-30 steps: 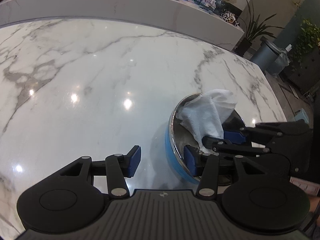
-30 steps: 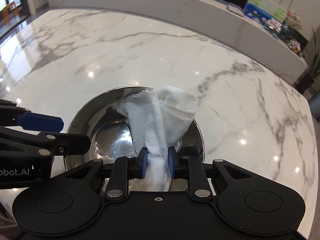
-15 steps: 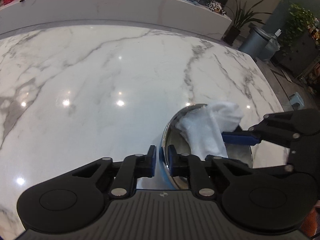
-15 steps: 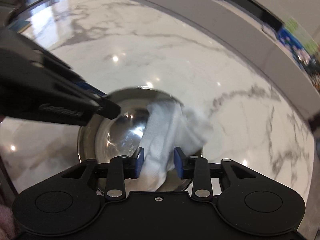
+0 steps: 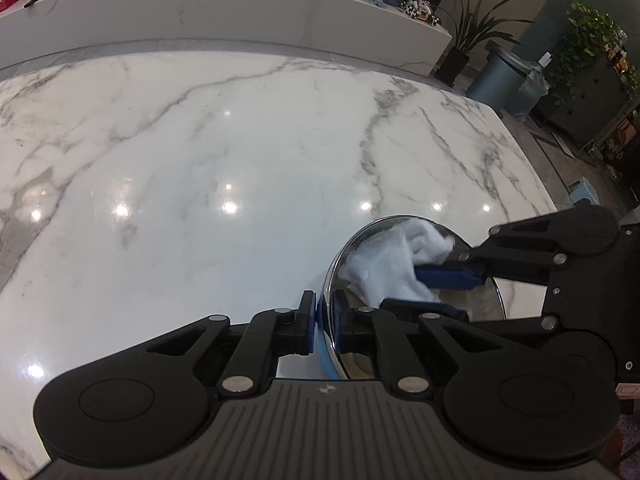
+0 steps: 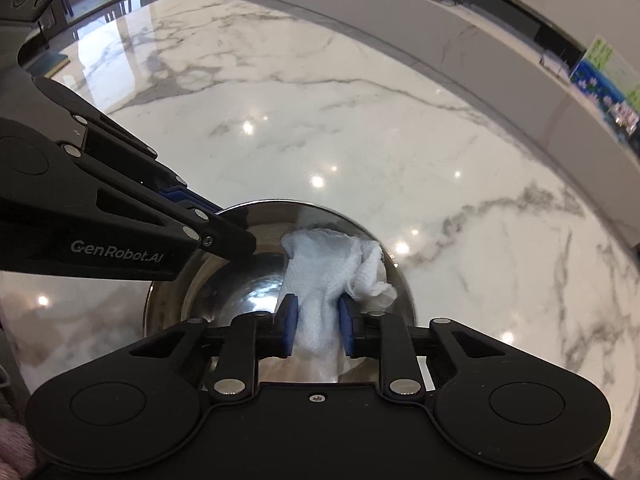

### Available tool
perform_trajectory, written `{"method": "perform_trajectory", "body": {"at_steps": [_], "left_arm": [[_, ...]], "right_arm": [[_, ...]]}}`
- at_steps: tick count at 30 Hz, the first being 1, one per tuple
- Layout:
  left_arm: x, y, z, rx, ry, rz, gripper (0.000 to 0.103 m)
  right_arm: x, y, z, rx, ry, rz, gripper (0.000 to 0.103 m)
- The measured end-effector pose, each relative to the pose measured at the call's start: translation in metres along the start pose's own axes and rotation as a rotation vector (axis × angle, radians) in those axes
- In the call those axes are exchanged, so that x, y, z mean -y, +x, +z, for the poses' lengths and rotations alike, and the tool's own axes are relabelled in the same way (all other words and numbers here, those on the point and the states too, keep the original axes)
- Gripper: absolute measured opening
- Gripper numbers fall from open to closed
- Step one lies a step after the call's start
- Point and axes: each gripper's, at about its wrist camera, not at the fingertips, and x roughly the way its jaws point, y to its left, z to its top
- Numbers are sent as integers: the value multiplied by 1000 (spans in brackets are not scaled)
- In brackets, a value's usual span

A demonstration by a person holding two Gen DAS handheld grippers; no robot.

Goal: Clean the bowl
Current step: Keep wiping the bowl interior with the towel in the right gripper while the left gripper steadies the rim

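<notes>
A steel bowl (image 6: 240, 280) with a blue outside stands on the marble table; it also shows in the left wrist view (image 5: 348, 248). My left gripper (image 5: 323, 326) is shut on the bowl's near rim, one pad inside and one outside. My right gripper (image 6: 318, 322) is shut on a white paper towel (image 6: 328, 268) and holds it down inside the bowl, against the right side of the inner wall. The towel also shows in the left wrist view (image 5: 384, 264), between the right gripper's blue pads. The bowl's bottom is partly hidden by the towel and the grippers.
The white marble table (image 5: 200, 160) stretches wide to the left and far side. A marble counter (image 5: 240, 4) with boxes and cards runs along the back. A grey bin (image 5: 500, 80) and potted plants (image 5: 588, 40) stand on the floor beyond the table's right edge.
My left gripper went from open beside the bowl to shut on its rim. My right gripper has swept the towel across the inside of the bowl toward the right wall.
</notes>
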Motion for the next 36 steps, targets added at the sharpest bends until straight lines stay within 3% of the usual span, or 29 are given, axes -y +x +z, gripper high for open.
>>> {"method": "perform_trajectory", "body": {"at_steps": [8,16,21,27,32,34,36], "left_arm": [[2,0,0,1,2,21,6],[8,0,-2,6,34,58,6],[5,-2,-5,2,23,79,11],[2,-5,-11,-5,-20,71,11],[-1,-4,-15,-22,-70,51,13],[-1,-4,-18,-36,-92,39,24],[0,-3,-21,-47,-107,29,27]], "right_arm": [[-19,-5,1,-14,-89,122,16],[-20,-4,-2,-92,-86,88,13],[-18,-10,-7,-83,-90,-30,11],[-8,-22,-7,-75,-30,16,12],[-11,-34,-7,-93,-24,65,30],[-13,-35,-6,-106,-22,73,38],[-15,-32,-7,-124,-21,74,38]]}}
